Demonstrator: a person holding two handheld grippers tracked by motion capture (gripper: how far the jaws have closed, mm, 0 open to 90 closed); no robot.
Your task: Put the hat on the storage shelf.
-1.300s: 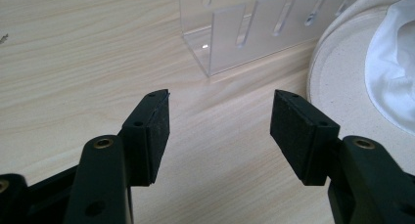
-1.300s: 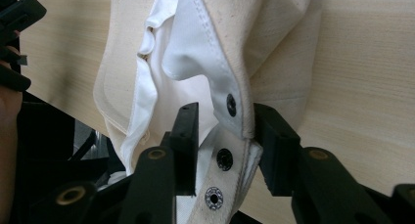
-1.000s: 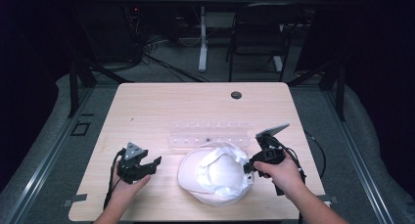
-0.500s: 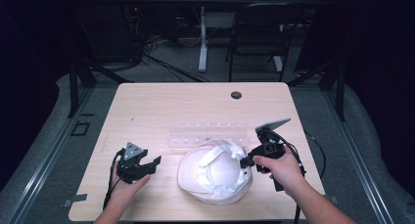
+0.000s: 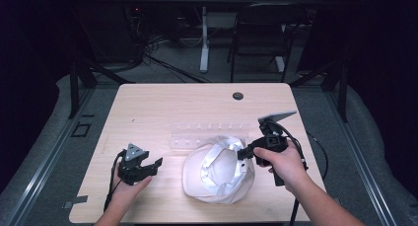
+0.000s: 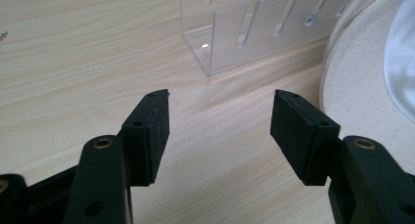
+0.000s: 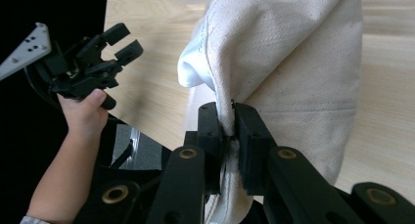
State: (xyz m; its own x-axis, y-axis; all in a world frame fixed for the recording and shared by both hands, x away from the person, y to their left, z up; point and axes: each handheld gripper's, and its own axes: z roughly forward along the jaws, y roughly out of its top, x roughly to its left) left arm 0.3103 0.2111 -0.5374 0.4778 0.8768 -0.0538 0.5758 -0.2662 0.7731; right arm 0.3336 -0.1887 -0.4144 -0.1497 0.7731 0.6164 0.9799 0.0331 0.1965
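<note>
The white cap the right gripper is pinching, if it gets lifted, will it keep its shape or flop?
Probably flop: the white cap is soft woven cloth, already folding and bunching where the right gripper clamps its edge. It looks light for its size, so a one-edge pinch should carry it. The weave seems unlikely to slip from the pads, and it shouldn't roll.

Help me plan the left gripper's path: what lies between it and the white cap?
Only bare tabletop, as the high view shows, separates the open left gripper from the white cap.

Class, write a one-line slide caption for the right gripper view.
Right gripper pinches the cream fabric cap above the wooden table; left gripper open nearby.
</note>
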